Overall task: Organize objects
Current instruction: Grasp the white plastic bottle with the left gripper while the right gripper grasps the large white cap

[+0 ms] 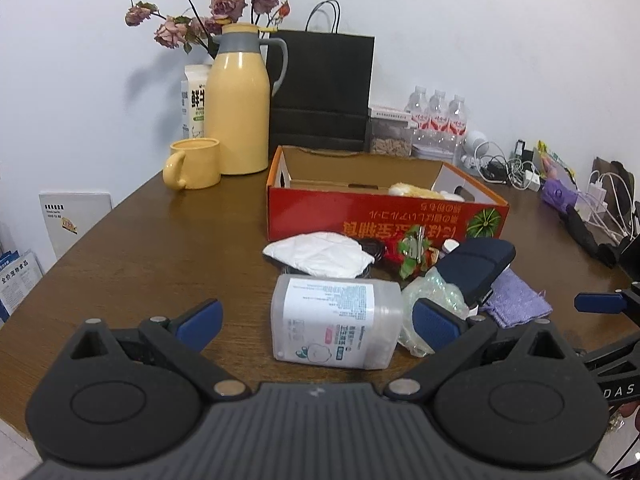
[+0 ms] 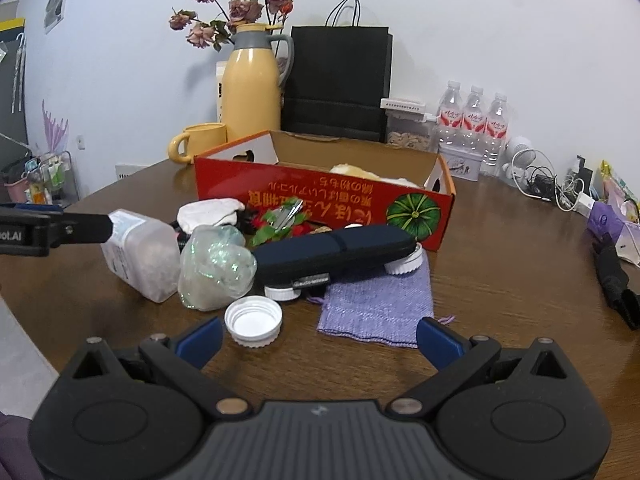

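Note:
A red cardboard box (image 1: 376, 216) (image 2: 320, 196) stands open on the brown table, with something pale and fluffy inside. In front of it lies a pile: a translucent plastic container (image 1: 336, 320) (image 2: 140, 254) on its side, a white cloth (image 1: 320, 254) (image 2: 210, 210), a crumpled clear bag (image 1: 434, 300) (image 2: 216, 268), a dark blue case (image 1: 474, 266) (image 2: 336, 250), a purple knit pouch (image 1: 516, 302) (image 2: 380, 306), a white lid (image 2: 253, 320). My left gripper (image 1: 316, 320) is open around the container without touching it. My right gripper (image 2: 318, 336) is open just before the lid and pouch.
At the back stand a yellow thermos (image 1: 238, 100), a yellow mug (image 1: 194, 162), a black paper bag (image 1: 322, 88), dried flowers (image 1: 208, 12) and water bottles (image 1: 438, 118). Cables and chargers (image 1: 520, 168) crowd the right edge. Bare table (image 1: 160, 240) lies left of the pile.

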Available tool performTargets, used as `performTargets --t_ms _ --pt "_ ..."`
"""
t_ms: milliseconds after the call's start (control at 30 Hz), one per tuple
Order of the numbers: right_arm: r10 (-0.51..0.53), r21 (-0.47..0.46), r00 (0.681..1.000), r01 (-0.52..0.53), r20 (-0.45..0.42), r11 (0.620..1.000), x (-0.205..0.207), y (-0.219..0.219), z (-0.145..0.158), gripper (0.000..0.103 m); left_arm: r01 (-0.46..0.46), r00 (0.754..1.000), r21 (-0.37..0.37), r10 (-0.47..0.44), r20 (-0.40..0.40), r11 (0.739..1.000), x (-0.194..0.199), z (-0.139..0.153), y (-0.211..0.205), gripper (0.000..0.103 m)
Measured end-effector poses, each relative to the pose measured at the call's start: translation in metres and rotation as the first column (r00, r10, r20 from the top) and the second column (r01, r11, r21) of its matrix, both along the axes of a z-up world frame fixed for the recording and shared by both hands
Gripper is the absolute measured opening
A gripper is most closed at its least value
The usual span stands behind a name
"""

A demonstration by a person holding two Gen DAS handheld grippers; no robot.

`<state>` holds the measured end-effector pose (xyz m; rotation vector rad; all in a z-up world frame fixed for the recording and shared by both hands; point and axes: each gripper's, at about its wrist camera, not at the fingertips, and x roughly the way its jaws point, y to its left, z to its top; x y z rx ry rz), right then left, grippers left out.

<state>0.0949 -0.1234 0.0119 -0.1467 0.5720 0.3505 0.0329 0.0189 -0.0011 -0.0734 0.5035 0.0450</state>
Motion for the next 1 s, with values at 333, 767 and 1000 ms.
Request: performTargets --t_ms 333,767,1000 --pt "0.051 -0.022 0.998 -0.052 -0.025 0.998 0.016 0.020 -0.017 0.083 0.001 1.000 0.025 -0.001 -0.015 1.000 0.025 -0.012 -0.007 0.103" --pt "0.150 0.037 0.988 -0.149 -0.042 0.988 0.031 0.035 -0.027 0.039 0.012 1.000 0.007 -0.012 -0.015 1.000 0.030 -0.012 -0.012 0.103" --pt "0.108 0.052 0.994 -0.107 -0.011 0.993 0.027 0.025 -0.022 0.039 0.003 1.000 0.001 -0.002 -0.030 1.000 0.038 -0.018 -0.019 0.103"
